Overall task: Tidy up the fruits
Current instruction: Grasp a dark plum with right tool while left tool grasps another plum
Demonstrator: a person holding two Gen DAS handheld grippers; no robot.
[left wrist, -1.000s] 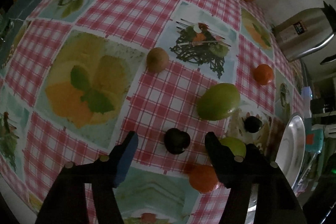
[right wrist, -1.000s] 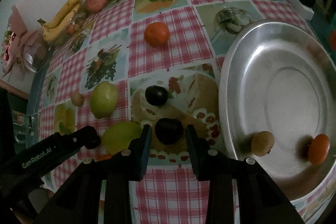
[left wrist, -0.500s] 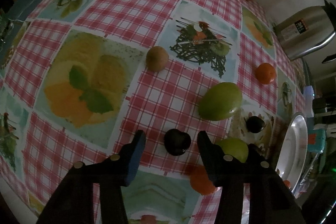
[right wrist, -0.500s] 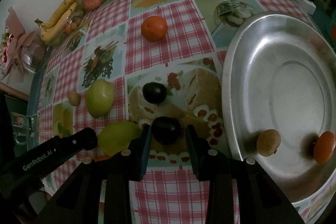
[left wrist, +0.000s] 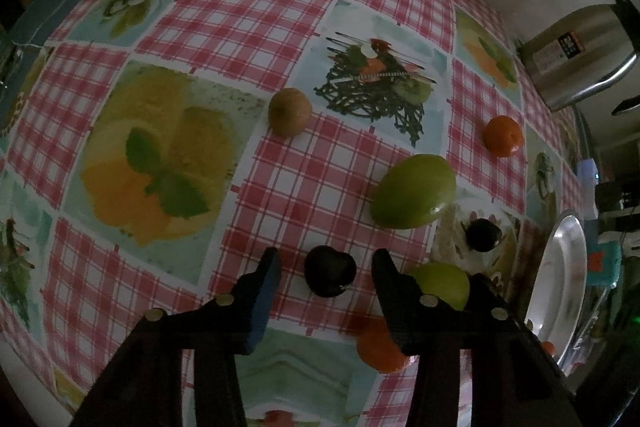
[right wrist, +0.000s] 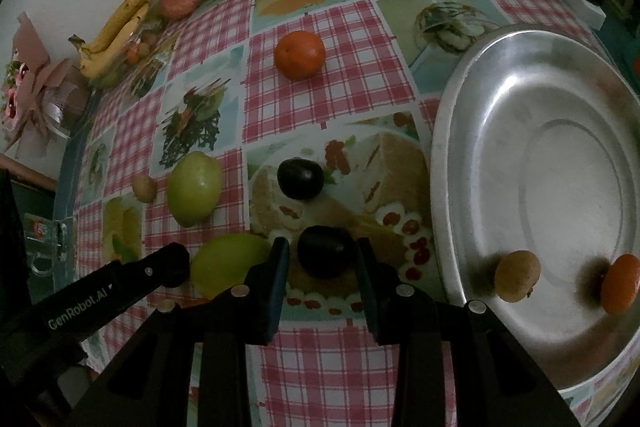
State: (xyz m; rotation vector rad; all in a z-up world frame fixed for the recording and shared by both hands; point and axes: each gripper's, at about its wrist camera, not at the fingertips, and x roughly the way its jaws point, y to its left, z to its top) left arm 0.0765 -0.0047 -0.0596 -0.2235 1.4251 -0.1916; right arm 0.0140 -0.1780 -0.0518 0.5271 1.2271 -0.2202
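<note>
A: What has changed at the left tool (left wrist: pixel 326 281)?

B: Its jaws have just been closing. A second ago they stood wide on either side of the dark plum (left wrist: pixel 330 275); now they are narrow, close to both flanks of it, though a sliver of bench cloth (left wrist: pixel 240 27) seems to show on each side, so I would not call it gripped yet.

A: And the right tool (right wrist: pixel 323 259)?

B: No change. It sits narrow around the second dark plum (right wrist: pixel 326 255), the fingers right against it on both sides, the fruit low on the bench. That looks like a grip already made.

A: So where do things stand?

B: Both tools have a plum dead ahead between their fingers. The steel plate (right wrist: pixel 460 131) lies to the right of the right tool, holding a brown fruit (right wrist: pixel 517 275) and an orange (right wrist: pixel 621 283). A third plum (right wrist: pixel 300 178) and a green fruit (right wrist: pixel 195 189) lie just beyond the tips.

A: Meaning?

B: I judge two plums are about to go to the plate together, once the left grip firms. Round, smooth fruit may squirt out if pinched off-centre.
</note>
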